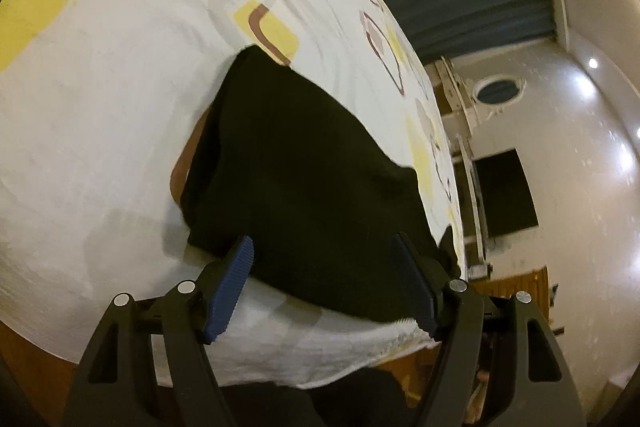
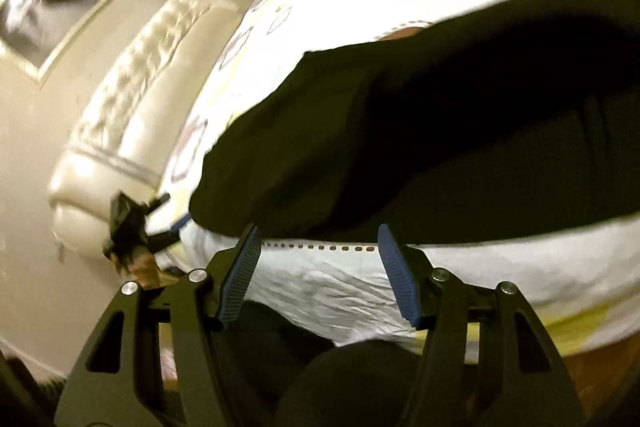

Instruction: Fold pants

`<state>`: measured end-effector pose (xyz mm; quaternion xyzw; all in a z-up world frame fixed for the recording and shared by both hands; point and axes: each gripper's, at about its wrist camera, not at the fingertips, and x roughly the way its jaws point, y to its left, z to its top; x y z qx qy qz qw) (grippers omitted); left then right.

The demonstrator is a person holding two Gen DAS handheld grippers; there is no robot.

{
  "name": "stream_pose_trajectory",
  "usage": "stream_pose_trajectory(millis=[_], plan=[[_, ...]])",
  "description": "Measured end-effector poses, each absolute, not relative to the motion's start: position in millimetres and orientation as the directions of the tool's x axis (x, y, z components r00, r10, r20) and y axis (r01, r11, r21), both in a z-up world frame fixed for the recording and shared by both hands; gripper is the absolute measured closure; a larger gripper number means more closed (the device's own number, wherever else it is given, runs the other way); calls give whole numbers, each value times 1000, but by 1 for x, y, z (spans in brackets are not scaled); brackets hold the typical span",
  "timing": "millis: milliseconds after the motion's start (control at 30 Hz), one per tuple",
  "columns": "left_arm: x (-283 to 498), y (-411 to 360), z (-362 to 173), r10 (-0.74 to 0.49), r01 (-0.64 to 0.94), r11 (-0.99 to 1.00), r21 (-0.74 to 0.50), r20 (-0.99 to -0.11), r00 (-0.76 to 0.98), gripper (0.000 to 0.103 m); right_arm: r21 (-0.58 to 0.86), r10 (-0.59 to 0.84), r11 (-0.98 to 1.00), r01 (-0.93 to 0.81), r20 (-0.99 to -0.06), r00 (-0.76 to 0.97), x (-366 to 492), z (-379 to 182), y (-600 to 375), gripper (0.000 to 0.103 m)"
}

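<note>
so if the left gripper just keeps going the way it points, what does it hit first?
Most likely the black pants: the left gripper is open with the near edge of the fabric between its fingers, on the bedsheet. Depth is hard to judge.

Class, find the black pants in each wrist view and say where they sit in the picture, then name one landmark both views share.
Left wrist view: the black pants fill the centre, folded on the patterned bedsheet, reaching down between the open left gripper.
Right wrist view: the pants spread across centre and right, just beyond the open right gripper.
Shared landmark: the bedsheet's near edge.
</note>
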<state>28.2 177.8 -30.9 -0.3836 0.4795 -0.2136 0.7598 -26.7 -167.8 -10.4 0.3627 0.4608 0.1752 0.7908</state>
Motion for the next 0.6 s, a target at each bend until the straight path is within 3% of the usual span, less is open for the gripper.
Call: stream_pose_trajectory(millis=[233, 400, 600], plan=[[13, 173, -36, -627, -112, 672, -732, -642, 442, 33, 778, 567, 590, 217, -591, 574, -26, -24, -204, 43], [17, 178, -39, -560, -159, 707, -690, -682, 470, 33, 795, 570, 557, 240, -576, 586, -11, -28, -204, 43], [20, 179, -30, -546, -170, 712, -682, -689, 476, 33, 712, 355, 611, 347, -638, 684, 10, 11, -263, 43]])
